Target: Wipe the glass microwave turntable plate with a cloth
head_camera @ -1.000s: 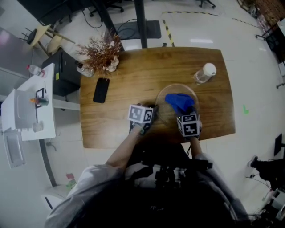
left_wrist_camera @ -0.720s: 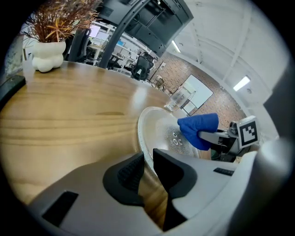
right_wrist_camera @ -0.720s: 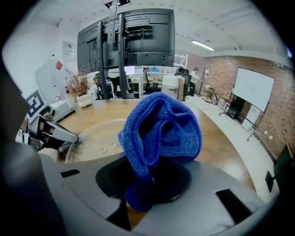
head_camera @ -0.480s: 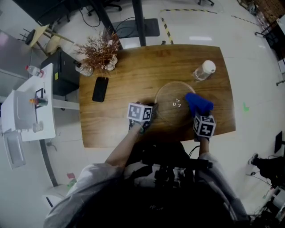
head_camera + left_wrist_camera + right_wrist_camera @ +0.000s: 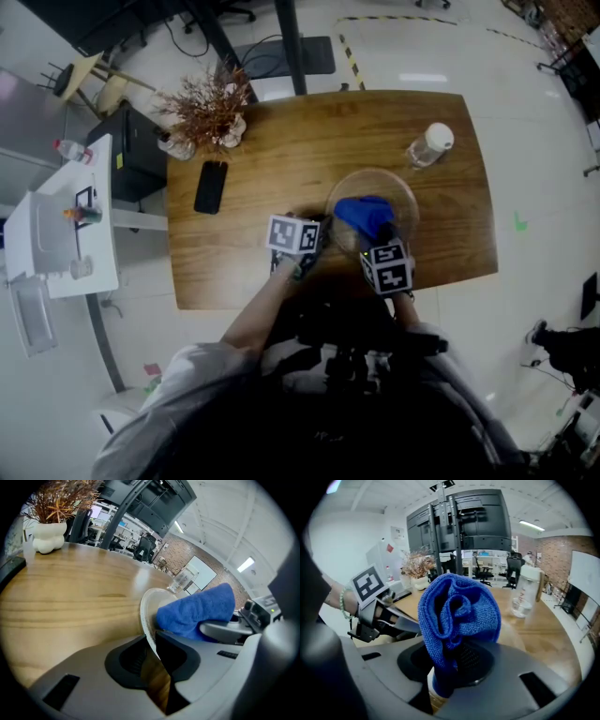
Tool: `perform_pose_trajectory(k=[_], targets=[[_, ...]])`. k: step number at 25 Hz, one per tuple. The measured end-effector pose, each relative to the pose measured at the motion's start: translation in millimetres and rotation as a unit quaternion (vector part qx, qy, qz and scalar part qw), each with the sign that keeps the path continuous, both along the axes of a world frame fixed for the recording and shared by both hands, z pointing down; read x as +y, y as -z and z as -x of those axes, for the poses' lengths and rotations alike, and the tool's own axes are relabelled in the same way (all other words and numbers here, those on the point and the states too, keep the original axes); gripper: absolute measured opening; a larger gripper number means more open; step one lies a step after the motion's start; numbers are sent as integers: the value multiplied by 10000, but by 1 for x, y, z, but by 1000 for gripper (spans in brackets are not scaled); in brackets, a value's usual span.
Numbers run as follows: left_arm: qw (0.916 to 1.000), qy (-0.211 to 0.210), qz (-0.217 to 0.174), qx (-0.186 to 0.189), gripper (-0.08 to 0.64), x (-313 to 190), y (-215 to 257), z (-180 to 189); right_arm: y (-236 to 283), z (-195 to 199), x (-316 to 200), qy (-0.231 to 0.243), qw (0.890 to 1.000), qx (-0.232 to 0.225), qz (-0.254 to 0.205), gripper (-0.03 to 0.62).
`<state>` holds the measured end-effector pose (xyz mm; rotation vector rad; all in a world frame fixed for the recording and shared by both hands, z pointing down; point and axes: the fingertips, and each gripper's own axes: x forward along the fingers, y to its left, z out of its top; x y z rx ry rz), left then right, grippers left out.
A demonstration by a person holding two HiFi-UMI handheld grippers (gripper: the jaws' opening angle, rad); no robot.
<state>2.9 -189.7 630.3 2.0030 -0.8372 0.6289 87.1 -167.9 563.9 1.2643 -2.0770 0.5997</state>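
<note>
left gripper (image 5: 152, 651): clamped on the plate (image 5: 144, 613) rim
right gripper (image 5: 449, 667): pinching the blue cloth (image 5: 459, 616), on the glass I think

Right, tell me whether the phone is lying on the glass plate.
No, the phone lies on the bare table, well left of the plate.

The cloth (image 5: 364, 214) is found on the plate (image 5: 401, 194) on the counter (image 5: 281, 169), with the bottle (image 5: 429, 147) at its 1 o'clock, the phone (image 5: 211, 187) at 9 and the dried plant (image 5: 211, 111) at 10.
</note>
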Motion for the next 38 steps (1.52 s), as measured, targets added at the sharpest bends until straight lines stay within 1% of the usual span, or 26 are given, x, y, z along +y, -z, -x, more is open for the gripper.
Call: perform_pose_trajectory(k=[2, 4, 6, 8, 12, 16, 19, 25, 28, 30, 32, 34, 36, 38], targets=[[10000, 2, 5, 2, 57, 0, 0, 0, -4, 26, 11, 412, 9991, 18, 82, 89], [10000, 12, 27, 8, 55, 0, -1, 0, -11, 40, 20, 709, 9972, 161, 144, 89], [10000, 16, 46, 11, 54, -1, -1, 0, -16, 41, 24, 842, 9958, 316, 158, 89], [10000, 11, 46, 14, 54, -1, -1, 0, -17, 33, 23, 786, 9962, 335, 157, 89], [10000, 10, 38, 26, 54, -2, -1, -1, -16, 12, 15, 390, 9989, 168, 195, 91], [10000, 5, 51, 29, 54, -2, -2, -1, -17, -18, 12, 0, 9996, 179, 218, 91], [10000, -1, 43, 36, 54, -2, -1, -1, -17, -47, 12, -392, 9988, 197, 229, 91], [10000, 5, 58, 39, 54, -2, 0, 0, -20, -123, 15, -1332, 9902, 334, 236, 91], [10000, 8, 57, 32, 54, -2, -1, 0, -19, -144, 17, -1727, 9845, 159, 251, 92], [10000, 8, 53, 27, 54, -2, 0, 0, -19, -145, 17, -1910, 9812, -52, 281, 91], [10000, 6, 56, 26, 54, -1, -1, 0, -15, -135, 16, -1886, 9817, -129, 243, 91], [10000, 4, 62, 28, 54, -1, -1, 0, -8, -118, 13, -1654, 9861, -86, 141, 91], [10000, 6, 55, 24, 54, -2, -1, 1, 0, -92, 11, -1266, 9919, -138, 39, 91], [10000, 9, 47, 24, 54, -2, -1, 1, 7, -58, 12, -757, 9966, -320, -50, 91]])
